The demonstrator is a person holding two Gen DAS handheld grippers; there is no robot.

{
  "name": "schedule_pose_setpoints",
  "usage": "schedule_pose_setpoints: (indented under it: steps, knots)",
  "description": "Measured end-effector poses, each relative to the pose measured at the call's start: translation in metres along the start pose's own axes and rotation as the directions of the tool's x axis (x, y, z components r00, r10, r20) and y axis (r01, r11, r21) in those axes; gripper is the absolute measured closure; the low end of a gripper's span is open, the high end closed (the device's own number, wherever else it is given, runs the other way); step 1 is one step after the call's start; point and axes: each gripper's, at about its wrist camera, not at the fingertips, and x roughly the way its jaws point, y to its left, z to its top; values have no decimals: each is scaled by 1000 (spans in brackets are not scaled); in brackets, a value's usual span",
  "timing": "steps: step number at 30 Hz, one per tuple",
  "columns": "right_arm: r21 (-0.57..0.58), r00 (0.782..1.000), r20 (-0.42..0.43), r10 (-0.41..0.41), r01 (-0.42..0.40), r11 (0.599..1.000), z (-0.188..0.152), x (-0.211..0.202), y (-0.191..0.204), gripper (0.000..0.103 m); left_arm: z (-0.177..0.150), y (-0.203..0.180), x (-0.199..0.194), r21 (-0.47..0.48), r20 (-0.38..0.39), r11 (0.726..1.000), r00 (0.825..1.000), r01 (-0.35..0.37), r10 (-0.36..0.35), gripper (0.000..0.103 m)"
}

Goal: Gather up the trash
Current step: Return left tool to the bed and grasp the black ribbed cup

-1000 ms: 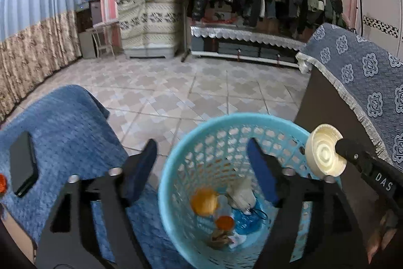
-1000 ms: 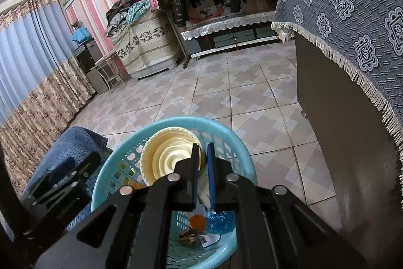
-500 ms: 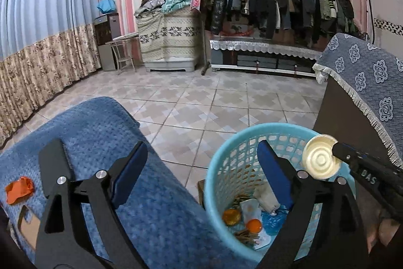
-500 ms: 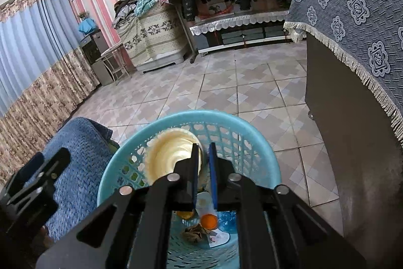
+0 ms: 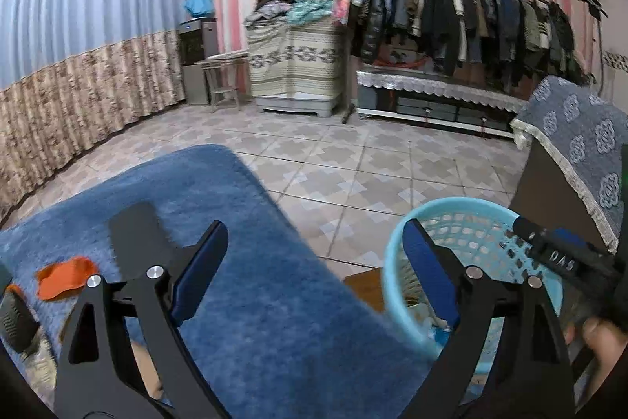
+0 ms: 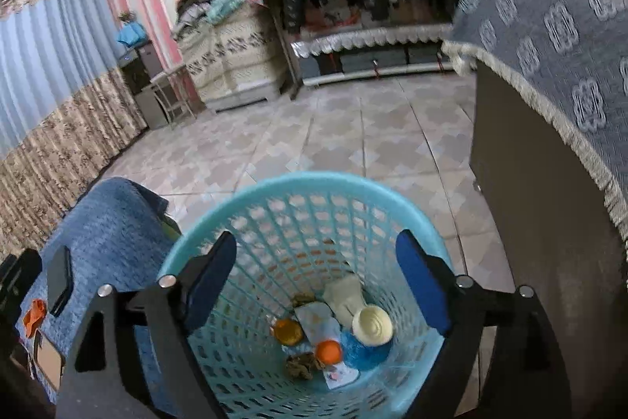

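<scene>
A light-blue mesh basket stands on the floor beside a blue blanket. My right gripper hangs over the basket's mouth, its jaws opening with nothing between them. A cream round lid lies on the basket's bottom among orange pieces and paper scraps. My left gripper is above the blanket's right edge, its jaws opening and empty. An orange scrap lies on the blanket, left of the left gripper, next to a black phone. The basket sits to the right.
A dark table under a grey flowered cloth stands close on the basket's right. Tiled floor stretches ahead to a clothes rack and covered furniture. A person's hand holds the right gripper. A cardboard piece lies on the blanket.
My right gripper opened and the cream lid dropped into the basket. My left gripper swung left from over the basket to over the blanket, bringing the orange scrap into view.
</scene>
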Motion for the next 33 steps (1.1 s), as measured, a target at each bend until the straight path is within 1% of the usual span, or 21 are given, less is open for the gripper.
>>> schedule_pose_setpoints:
  steps: [3, 5, 8, 10, 12, 13, 15, 16, 18, 19, 21, 22, 25, 28, 31, 33]
  knots:
    - [-40, 998, 14, 56, -56, 998, -2, -6, 24, 16, -3, 35, -17, -49, 2, 997, 998, -56, 56, 13]
    - [-89, 995, 20, 99, -97, 991, -5, -10, 49, 15, -6, 58, -28, -79, 6, 992, 995, -95, 96, 10]
    - [-138, 989, 19, 145, -141, 980, -11, -17, 80, 15, -15, 95, -47, -112, 7, 978, 984, -175, 177, 9]
    - [-173, 986, 15, 165, -160, 972, -18, -23, 102, 15, -22, 121, -59, -122, -3, 966, 973, -230, 231, 9]
    - [-217, 982, 8, 191, -185, 958, -25, -28, 125, 15, -27, 143, -68, -135, -16, 955, 964, -266, 266, 8]
    - [-241, 980, 4, 201, -194, 951, -28, -31, 135, 14, -34, 162, -75, -151, -29, 942, 954, -299, 298, 8]
    - [-278, 976, -2, 216, -208, 938, -35, -36, 153, 14, -41, 189, -81, -178, -51, 924, 940, -340, 336, 8]
    - [-293, 972, -10, 235, -228, 929, -39, -38, 164, 14, -46, 204, -85, -192, -65, 912, 932, -363, 357, 8]
    - [-295, 964, -27, 263, -259, 920, -47, -42, 177, 14, -54, 226, -88, -202, -87, 893, 915, -403, 393, 8]
    - [-296, 962, -35, 271, -268, 917, -49, -43, 181, 14, -59, 240, -87, -203, -101, 877, 900, -435, 423, 8]
    - [-305, 957, -56, 285, -288, 908, -56, -43, 193, 14, -69, 259, -86, -196, -124, 856, 878, -479, 462, 8]
    - [-318, 955, -75, 287, -296, 901, -61, -42, 201, 13, -74, 269, -83, -192, -145, 848, 869, -493, 472, 8]
    - [-366, 953, -106, 282, -301, 881, -71, -41, 219, 13, -89, 296, -75, -203, -197, 831, 853, -517, 483, 8]
    - [-410, 948, -128, 290, -317, 856, -79, -43, 235, 13, -99, 317, -69, -232, -218, 823, 852, -519, 476, 8]
    - [-451, 945, -142, 293, -326, 831, -86, -46, 247, 13, -105, 330, -58, -232, -247, 820, 847, -524, 471, 8]
    - [-467, 944, -150, 294, -330, 820, -86, -45, 249, 13, -110, 334, -51, -239, -263, 827, 854, -509, 449, 8]
